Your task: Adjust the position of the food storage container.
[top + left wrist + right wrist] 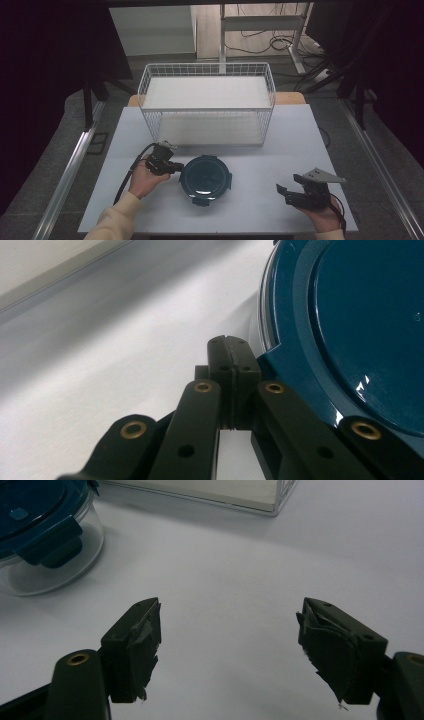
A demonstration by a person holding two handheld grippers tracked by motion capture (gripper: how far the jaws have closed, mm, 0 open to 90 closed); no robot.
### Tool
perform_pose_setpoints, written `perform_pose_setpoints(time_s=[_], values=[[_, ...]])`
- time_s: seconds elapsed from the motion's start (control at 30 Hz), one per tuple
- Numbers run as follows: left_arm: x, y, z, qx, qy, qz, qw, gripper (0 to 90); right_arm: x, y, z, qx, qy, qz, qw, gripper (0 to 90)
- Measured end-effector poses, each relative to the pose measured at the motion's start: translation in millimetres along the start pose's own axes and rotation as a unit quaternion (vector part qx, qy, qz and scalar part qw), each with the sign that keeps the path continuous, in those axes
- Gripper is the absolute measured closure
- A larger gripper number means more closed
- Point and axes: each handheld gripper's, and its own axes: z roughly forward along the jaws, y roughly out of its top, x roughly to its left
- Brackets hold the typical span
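A round clear container with a dark teal clip-on lid (205, 179) sits on the white table near its front. My left gripper (176, 166) lies low at the container's left side, jaws shut with nothing between them. In the left gripper view the closed tips (230, 347) sit against the lid's rim (350, 325). My right gripper (290, 184) rests near the front right of the table, well apart from the container, open with nothing between its jaws. In the right gripper view (230, 625) the container (45, 550) stands at the upper left, one lid clip facing me.
A white wire basket (207, 75) with a flat white floor stands at the back middle of the table (280, 145). Its front corner (250, 495) shows in the right gripper view. Dark floor, metal rails and a desk frame surround the table.
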Motion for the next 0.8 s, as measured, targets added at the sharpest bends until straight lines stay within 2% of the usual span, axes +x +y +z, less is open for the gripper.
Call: perform_pose_setpoints(time_s=[0.3,0.8], values=[[-8.6,2.0,4.3,-0.002,-0.009,0.001,1.0,90.0,-0.2,0.0,0.4,0.0,-0.001,0.001,1.0,24.9],[-24.0,3.1,9.2,0.0,-0.025,0.02,0.9995,90.0,1.1,0.4,0.0,-0.001,0.001,0.0,1.0,24.9]])
